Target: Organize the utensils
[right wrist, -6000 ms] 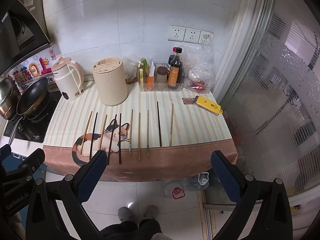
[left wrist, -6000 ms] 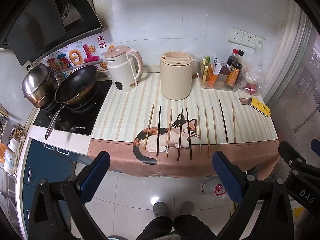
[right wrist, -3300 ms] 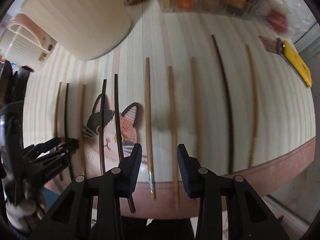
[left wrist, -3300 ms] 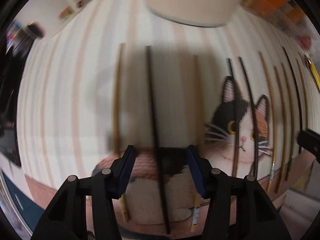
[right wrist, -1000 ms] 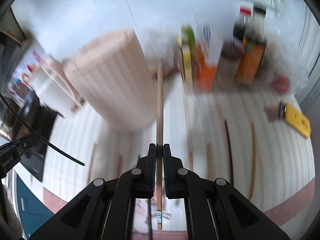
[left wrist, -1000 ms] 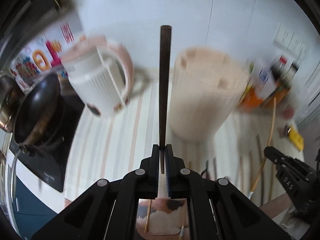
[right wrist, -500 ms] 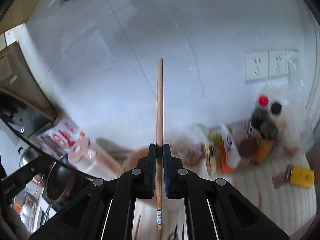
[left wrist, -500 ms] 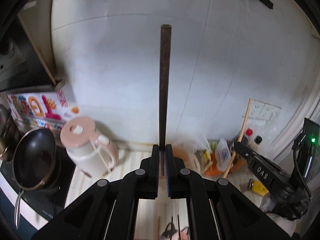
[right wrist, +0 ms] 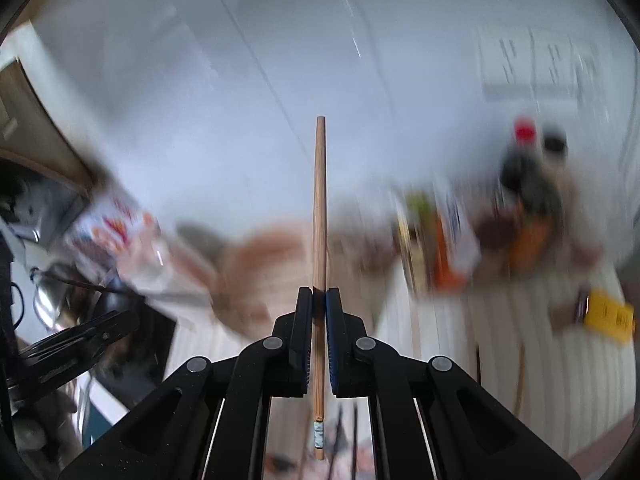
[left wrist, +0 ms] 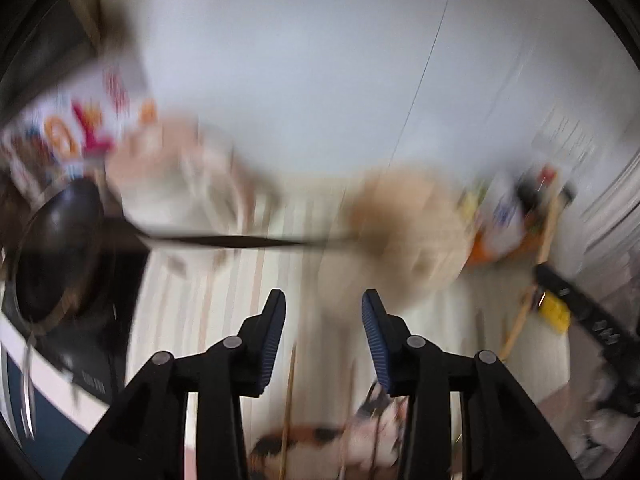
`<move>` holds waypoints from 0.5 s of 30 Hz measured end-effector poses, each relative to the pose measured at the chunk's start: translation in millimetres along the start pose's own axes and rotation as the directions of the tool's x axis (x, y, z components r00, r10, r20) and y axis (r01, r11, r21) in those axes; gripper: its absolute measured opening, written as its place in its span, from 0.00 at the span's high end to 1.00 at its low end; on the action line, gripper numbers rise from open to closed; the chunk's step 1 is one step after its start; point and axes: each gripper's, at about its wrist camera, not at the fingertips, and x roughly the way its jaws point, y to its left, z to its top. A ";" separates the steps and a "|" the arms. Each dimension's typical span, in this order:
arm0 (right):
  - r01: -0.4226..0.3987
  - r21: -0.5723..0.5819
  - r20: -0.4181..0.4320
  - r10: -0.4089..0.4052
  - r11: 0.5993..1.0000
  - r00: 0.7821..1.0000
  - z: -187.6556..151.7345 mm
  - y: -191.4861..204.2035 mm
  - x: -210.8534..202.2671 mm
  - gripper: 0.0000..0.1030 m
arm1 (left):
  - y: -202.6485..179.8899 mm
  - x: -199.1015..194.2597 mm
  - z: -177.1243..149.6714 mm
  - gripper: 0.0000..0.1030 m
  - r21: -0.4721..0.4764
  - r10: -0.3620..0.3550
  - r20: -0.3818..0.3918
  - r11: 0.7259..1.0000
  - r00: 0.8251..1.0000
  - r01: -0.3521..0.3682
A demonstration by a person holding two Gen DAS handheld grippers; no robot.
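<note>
My left gripper (left wrist: 323, 312) is open and empty. A dark chopstick (left wrist: 240, 241) is a blurred streak lying sideways in the air ahead of it, its right end by the beige holder (left wrist: 404, 220). My right gripper (right wrist: 319, 308) is shut on a light wooden chopstick (right wrist: 319, 200), which stands upright between the pads. It also shows in the left wrist view (left wrist: 536, 276), with the right gripper (left wrist: 576, 312) at the far right. The holder in the right wrist view (right wrist: 260, 268) is blurred, just left of the held chopstick. More chopsticks (left wrist: 289, 408) lie on the cat mat below.
A pink kettle (left wrist: 176, 176) and a dark pan (left wrist: 60, 240) on the stove stand to the left. A tray of bottles (right wrist: 520, 216) and a yellow object (right wrist: 608, 316) are at the right. The white tiled wall is behind. Both views are motion-blurred.
My left gripper has opened and let go of the dark chopstick, which now lies sideways in the air by the holder. Both cameras have tilted down toward the counter. The right gripper still holds its chopstick.
</note>
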 end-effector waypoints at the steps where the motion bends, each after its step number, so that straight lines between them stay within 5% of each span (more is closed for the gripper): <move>1: 0.011 0.006 -0.032 -0.011 1.000 0.999 -16.8 -6.7 5.9 0.94 | 6.2 13.2 -14.7 0.65 -0.013 0.003 -0.041 1.000 0.999 -0.004; 7: 0.078 0.056 -0.158 -0.069 0.995 0.985 -78.3 -42.3 38.6 0.94 | 42.5 79.9 -93.9 0.65 -0.072 0.034 -0.222 0.996 0.974 -0.052; 15: 0.157 0.018 -0.298 -0.145 0.987 0.944 -129.7 -63.8 95.9 0.94 | 35.9 187.6 -134.6 0.65 0.006 0.077 -0.462 0.997 0.884 -0.083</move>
